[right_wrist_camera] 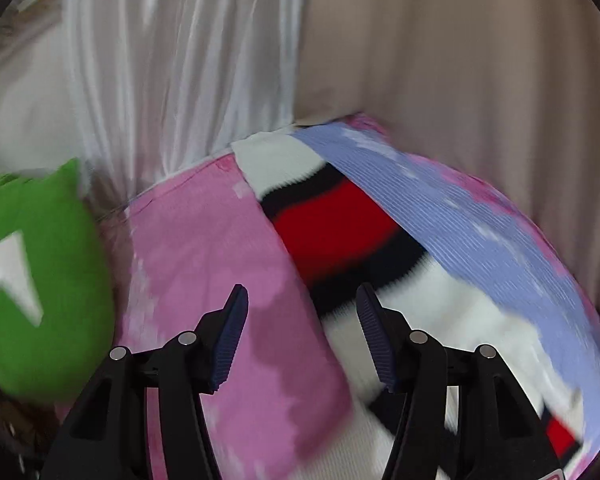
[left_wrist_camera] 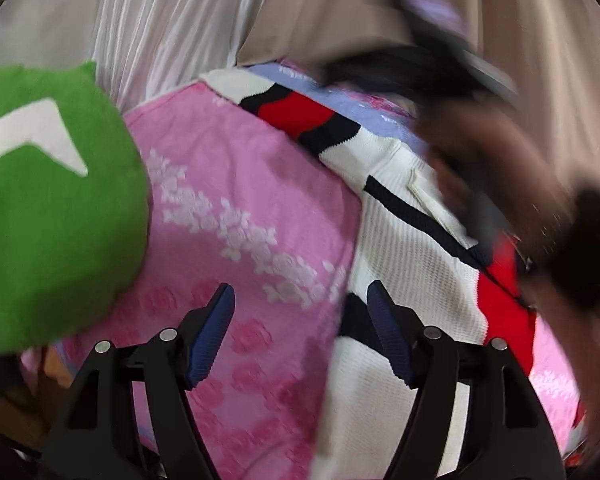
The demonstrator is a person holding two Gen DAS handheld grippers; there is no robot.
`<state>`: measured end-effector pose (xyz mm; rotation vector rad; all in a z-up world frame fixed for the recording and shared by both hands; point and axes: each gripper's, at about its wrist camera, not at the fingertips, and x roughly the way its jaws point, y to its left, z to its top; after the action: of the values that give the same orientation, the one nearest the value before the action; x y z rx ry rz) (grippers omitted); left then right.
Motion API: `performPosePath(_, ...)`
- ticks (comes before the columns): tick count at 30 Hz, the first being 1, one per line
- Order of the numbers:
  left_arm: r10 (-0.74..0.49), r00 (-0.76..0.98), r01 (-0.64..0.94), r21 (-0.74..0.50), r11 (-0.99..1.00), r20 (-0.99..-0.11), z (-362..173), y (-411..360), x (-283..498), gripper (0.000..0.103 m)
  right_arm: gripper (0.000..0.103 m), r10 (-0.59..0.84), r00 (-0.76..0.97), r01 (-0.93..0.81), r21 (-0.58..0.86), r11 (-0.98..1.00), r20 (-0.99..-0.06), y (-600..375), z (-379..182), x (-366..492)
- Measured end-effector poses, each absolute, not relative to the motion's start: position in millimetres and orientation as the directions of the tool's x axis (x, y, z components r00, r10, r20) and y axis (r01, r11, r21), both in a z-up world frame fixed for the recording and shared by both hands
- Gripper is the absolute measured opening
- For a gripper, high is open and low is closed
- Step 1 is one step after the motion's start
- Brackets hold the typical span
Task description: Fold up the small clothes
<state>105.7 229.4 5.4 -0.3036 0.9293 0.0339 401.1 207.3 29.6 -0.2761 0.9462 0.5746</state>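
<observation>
A small white knit garment [left_wrist_camera: 404, 236] with red and black stripes lies spread on a pink flowered cover [left_wrist_camera: 236, 184]. My left gripper [left_wrist_camera: 300, 296] is open and empty, hovering over the garment's left edge. In the right wrist view the same garment [right_wrist_camera: 332, 224] lies ahead on the pink cover [right_wrist_camera: 204, 232], and my right gripper [right_wrist_camera: 302, 296] is open and empty above its near part. In the left wrist view a blurred dark shape [left_wrist_camera: 500, 148] is over the garment's right side; it looks like the other hand and tool.
A green cushion [left_wrist_camera: 48, 208] with a white mark sits at the left, also in the right wrist view [right_wrist_camera: 32, 280]. A lilac-blue strip of the cover [right_wrist_camera: 480, 232] runs along the garment's far side. White and beige curtains [right_wrist_camera: 188, 64] hang behind.
</observation>
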Motion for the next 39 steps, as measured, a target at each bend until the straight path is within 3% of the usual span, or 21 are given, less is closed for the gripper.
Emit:
performPosePath(8, -0.096, 0.577, -0.198, -0.253, 0.947, -0.811, -23, 275, 127, 0.07, 0.056, 0.162, 0.378, -0.625, -0.122, 0.771, -0.912, 365, -58, 504)
performPosePath(10, -0.088, 0.575, -0.227, -0.262, 0.938, -0.813, -26, 292, 141, 0.07, 0.052, 0.101, 0.375, -0.636, -0.177, 0.751, -0.921, 384, -80, 516)
performPosePath(11, -0.086, 0.581, -0.234, -0.267, 0.935, -0.81, -26, 298, 146, 0.07, 0.045, 0.089, 0.372, -0.637, -0.185, 0.748, -0.924, 389, -87, 522)
performPosePath(13, -0.069, 0.592, -0.252, -0.266, 0.93, -0.803, -23, 312, 159, 0.07, 0.012, 0.146, 0.366, -0.631, -0.13, 0.765, -0.919, 384, -89, 527)
performPosePath(14, -0.063, 0.598, -0.257, -0.266, 0.929, -0.799, -20, 318, 166, 0.07, 0.008, 0.175, 0.355, -0.611, -0.086, 0.787, -0.918, 376, -85, 530)
performPosePath(18, -0.117, 0.65, -0.288, -0.386, 0.876, -0.75, -4, 346, 202, 0.074, 0.007, 0.413, 0.393, -0.536, 0.16, 0.829, -0.822, 298, -41, 503)
performPosePath(20, -0.161, 0.676, -0.32, -0.483, 0.815, -0.719, -1, 361, 234, 0.089, 0.007, 0.47, 0.415, -0.498, 0.238, 0.834, -0.779, 240, -32, 468)
performPosePath(21, -0.19, 0.678, -0.326, -0.522, 0.788, -0.71, -6, 363, 256, 0.09, 0.007, 0.476, 0.424, -0.481, 0.253, 0.839, -0.771, 217, -33, 451)
performPosePath(24, -0.276, 0.585, -0.392, -0.564, 0.727, -0.763, -47, 351, 323, 0.09, 0.008, 0.469, 0.414, -0.434, 0.283, 0.855, -0.78, 169, -49, 410)
performPosePath(28, -0.369, 0.504, -0.507, -0.613, 0.606, -0.781, -101, 330, 345, 0.086, 0.008, 0.485, 0.387, -0.38, 0.344, 0.859, -0.784, 135, -67, 385)
performPosePath(30, -0.405, 0.507, -0.555, -0.648, 0.522, -0.76, -120, 319, 342, 0.082, 0.008, 0.494, 0.391, -0.363, 0.363, 0.858, -0.777, 128, -71, 380)
performPosePath(31, -0.357, 0.54, -0.552, -0.641, 0.533, -0.762, -115, 315, 339, 0.076, 0.008, 0.497, 0.392, -0.358, 0.37, 0.857, -0.774, 125, -72, 378)
performPosePath(32, -0.357, 0.545, -0.536, -0.642, 0.548, -0.759, -115, 314, 342, 0.05, 0.008, 0.5, 0.393, -0.354, 0.375, 0.857, -0.772, 123, -72, 378)
performPosePath(34, -0.428, 0.539, -0.487, -0.683, 0.544, -0.726, -118, 307, 354, 0.014, 0.011, 0.507, 0.39, -0.349, 0.386, 0.854, -0.769, 120, -69, 377)
performPosePath(37, -0.382, 0.572, -0.465, -0.67, 0.579, -0.726, -99, 308, 356, 0.01, 0.013, 0.498, 0.418, -0.344, 0.376, 0.861, -0.76, 99, -61, 364)
performPosePath(39, -0.317, 0.636, -0.398, -0.651, 0.646, -0.704, -52, 307, 354, 0.01, 0.014, 0.466, 0.455, -0.335, 0.339, 0.879, -0.759, 81, -51, 350)
